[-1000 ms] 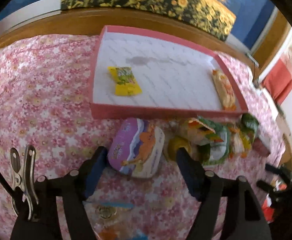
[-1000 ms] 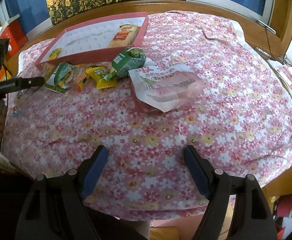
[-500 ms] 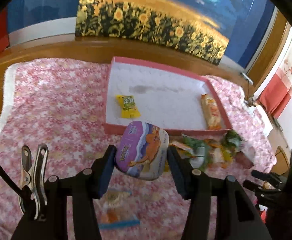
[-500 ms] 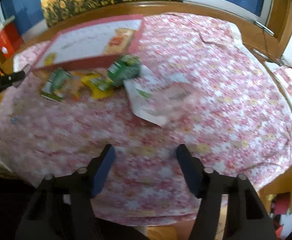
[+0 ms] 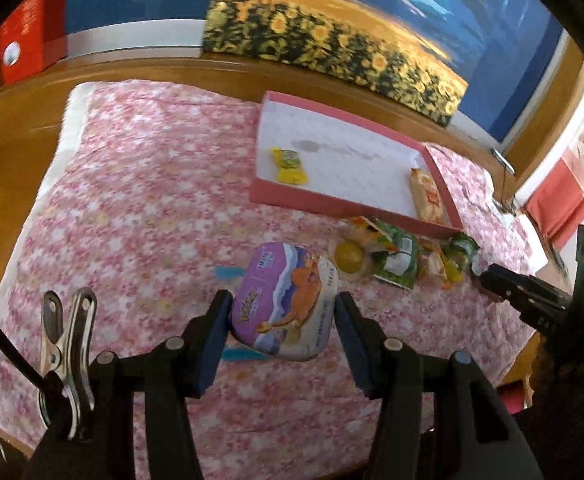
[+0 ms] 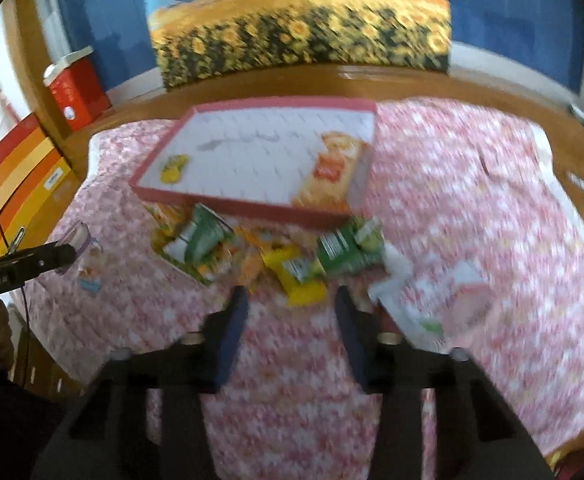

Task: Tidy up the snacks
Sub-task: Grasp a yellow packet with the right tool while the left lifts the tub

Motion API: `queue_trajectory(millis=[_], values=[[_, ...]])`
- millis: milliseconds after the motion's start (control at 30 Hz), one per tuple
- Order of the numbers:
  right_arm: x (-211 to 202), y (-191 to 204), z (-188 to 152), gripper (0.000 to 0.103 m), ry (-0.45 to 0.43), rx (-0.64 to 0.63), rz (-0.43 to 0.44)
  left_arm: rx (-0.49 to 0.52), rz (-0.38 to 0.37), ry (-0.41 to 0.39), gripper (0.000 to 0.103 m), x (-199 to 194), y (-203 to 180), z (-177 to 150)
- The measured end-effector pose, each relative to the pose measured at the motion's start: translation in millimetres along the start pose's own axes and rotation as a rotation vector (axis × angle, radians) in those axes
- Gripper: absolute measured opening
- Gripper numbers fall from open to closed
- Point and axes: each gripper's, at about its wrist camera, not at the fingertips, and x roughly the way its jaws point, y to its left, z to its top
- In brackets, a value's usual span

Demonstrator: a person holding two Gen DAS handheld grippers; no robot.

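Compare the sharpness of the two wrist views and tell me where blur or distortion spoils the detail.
Left wrist view: mostly sharp; the purple snack pack in the left gripper reads clearly, with fisheye bending at the edges. Right wrist view: motion blur smears the floral cloth, the pink tray and the snack pile; print is unreadable, and only the right gripper stays fairly crisp.

Background: a sunflower-field mural [image 5: 331,36] fills the wall behind the surface, flanked by blue panels [image 6: 104,20]. A pink floral cloth [image 5: 140,200] covers the surface, leaving a wooden margin [image 5: 24,120] bare along its far and left edges. A red box [image 6: 78,92] stands past the far-left corner; orange-striped boxes [image 6: 20,168] sit beside the left edge.
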Motion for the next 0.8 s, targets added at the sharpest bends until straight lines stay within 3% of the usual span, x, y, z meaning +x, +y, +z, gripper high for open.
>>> queue_trajectory(millis=[33, 133, 300, 400, 500, 667, 800], values=[[3, 4, 3, 0.024, 0.002, -0.032, 0.010, -0.010, -0.001, -0.008, 0.055, -2, 2, -2], [19, 13, 6, 0.023, 0.044, -0.125, 0.036, -0.013, 0.008, -0.016, 0.055, -6, 2, -5], [50, 11, 9, 0.031, 0.118, -0.190, -0.024, -0.015, 0.014, -0.026, 0.055, -10, 3, -7], [64, 6, 10, 0.031, 0.157, -0.202, -0.055, -0.030, 0.029, -0.045, 0.055, -15, 9, -6], [64, -2, 15, 0.025, 0.163, -0.148, -0.023, -0.051, 0.053, -0.071, 0.055, -19, 18, -3], [42, -12, 16, 0.025, 0.119, -0.025, 0.009, -0.040, 0.042, -0.073, 0.055, -21, 23, 2], [21, -20, 1, 0.025, 0.122, 0.138, 0.116, -0.013, 0.002, -0.054, 0.055, -21, 15, 1]])
